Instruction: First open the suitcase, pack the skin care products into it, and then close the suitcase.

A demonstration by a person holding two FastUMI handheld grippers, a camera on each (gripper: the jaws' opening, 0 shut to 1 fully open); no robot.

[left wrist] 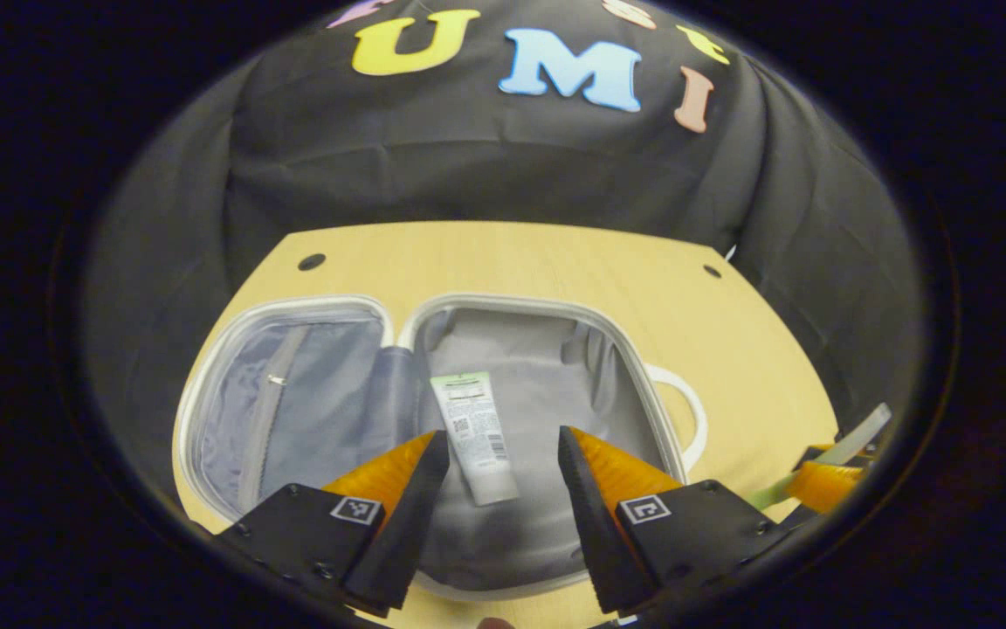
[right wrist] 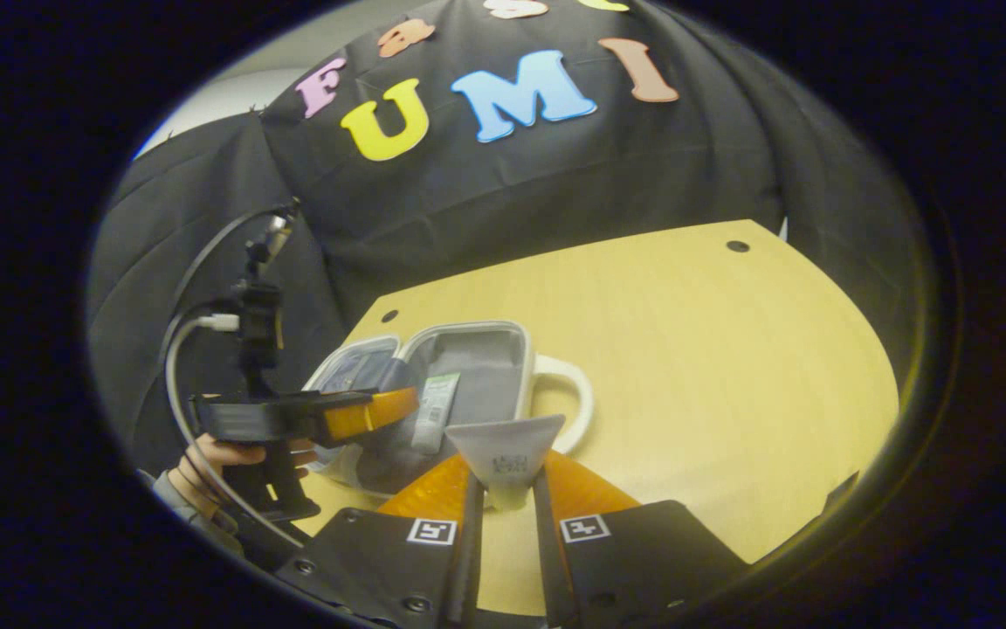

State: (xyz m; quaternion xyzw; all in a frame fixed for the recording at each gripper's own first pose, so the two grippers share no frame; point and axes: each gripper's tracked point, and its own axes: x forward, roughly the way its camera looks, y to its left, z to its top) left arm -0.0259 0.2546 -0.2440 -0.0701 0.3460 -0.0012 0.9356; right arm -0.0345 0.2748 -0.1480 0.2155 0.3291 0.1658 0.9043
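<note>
Left tongs (left wrist: 503,454) gape wide over the suitcase (left wrist: 547,384); right tongs (right wrist: 503,489) pinch a tube (right wrist: 507,450).

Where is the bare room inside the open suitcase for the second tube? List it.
Free: the grey lining right of the packed tube, up to the suitcase wall by the handle, and the left half's lining. Crowded: the hinge-side strip where that tube lies. The right gripper clamps the second tube.

a tube (left wrist: 475,435) lies in the open suitcase (left wrist: 547,307) on the table (left wrist: 555,258).
</note>
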